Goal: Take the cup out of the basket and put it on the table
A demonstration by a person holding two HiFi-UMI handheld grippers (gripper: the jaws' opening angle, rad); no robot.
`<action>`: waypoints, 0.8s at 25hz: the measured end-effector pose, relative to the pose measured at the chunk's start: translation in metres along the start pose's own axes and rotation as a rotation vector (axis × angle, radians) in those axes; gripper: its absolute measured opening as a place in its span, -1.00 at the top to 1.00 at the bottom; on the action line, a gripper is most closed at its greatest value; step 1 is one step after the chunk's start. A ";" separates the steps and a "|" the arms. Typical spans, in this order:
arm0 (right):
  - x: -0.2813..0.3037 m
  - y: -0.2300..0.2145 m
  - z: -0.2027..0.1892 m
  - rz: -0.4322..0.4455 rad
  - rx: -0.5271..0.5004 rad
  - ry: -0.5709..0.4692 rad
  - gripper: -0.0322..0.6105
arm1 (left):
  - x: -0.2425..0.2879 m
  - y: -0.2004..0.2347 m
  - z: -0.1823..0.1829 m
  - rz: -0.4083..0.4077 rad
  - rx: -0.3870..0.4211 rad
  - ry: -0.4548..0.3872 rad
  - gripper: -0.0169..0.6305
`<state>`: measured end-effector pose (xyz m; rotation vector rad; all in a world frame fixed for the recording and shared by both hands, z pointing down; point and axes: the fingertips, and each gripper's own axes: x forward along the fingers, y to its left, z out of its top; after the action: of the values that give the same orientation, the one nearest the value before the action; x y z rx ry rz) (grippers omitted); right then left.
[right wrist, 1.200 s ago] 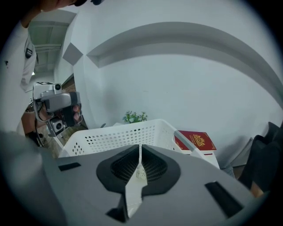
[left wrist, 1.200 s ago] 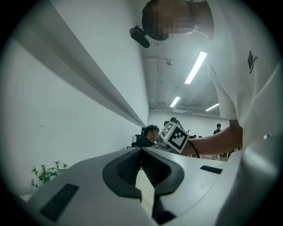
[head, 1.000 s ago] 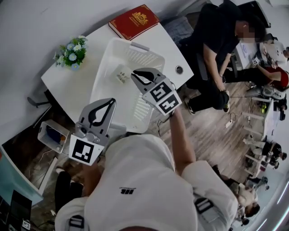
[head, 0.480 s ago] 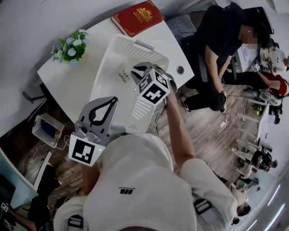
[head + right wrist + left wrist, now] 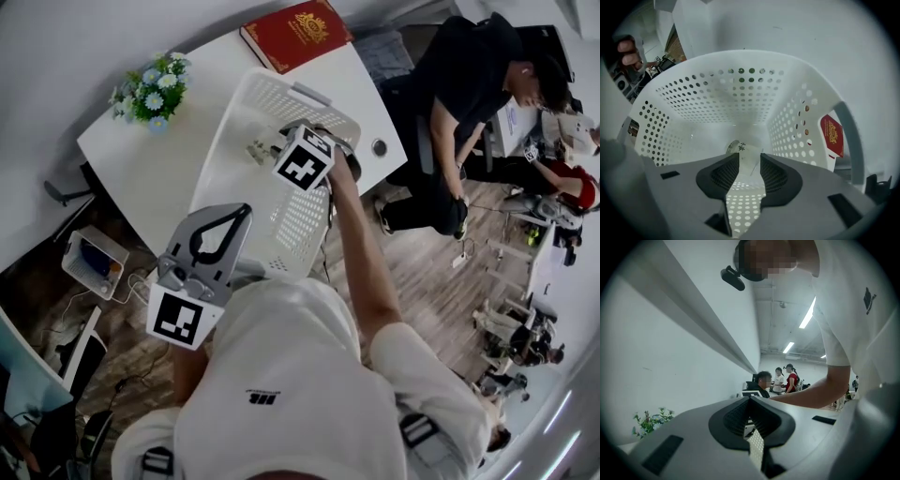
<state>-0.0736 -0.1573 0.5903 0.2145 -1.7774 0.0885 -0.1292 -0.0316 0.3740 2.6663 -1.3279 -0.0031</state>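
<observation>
A white perforated basket (image 5: 281,225) stands on the white table (image 5: 141,178). A pale cup (image 5: 260,149) with dark print lies on its side on the basket floor. My right gripper (image 5: 284,148) reaches down into the basket. In the right gripper view its jaws (image 5: 750,158) are opening, and the cup (image 5: 739,149) lies just beyond the fingertips, in line with the gap; the pads do not press on it. My left gripper (image 5: 242,210) hangs outside the basket's near end, shut and empty, and in its own view (image 5: 750,400) it points up at the room.
A red book (image 5: 296,32) lies at the table's far corner, also seen through the basket wall (image 5: 832,136). A flower pot (image 5: 148,92) stands at the table's left. A small round fitting (image 5: 379,147) sits near the right edge. A seated person (image 5: 469,84) is beside the table.
My right gripper has dropped from above the basket rim down inside it toward the cup, and its jaws have parted. The left gripper has stayed where it was.
</observation>
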 end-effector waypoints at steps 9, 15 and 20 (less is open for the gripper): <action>0.029 -0.005 -0.027 0.080 0.082 0.154 0.34 | 0.000 0.003 0.002 -0.004 0.013 -0.005 0.92; 0.041 -0.011 -0.034 0.117 0.124 0.204 0.28 | 0.000 0.004 0.001 -0.002 0.010 0.000 0.92; 0.046 -0.010 -0.028 0.171 0.167 0.168 0.28 | 0.001 0.005 0.001 0.000 0.016 0.002 0.92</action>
<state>-0.0545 -0.1662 0.6408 0.1689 -1.6191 0.3687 -0.1331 -0.0354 0.3736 2.6788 -1.3326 0.0108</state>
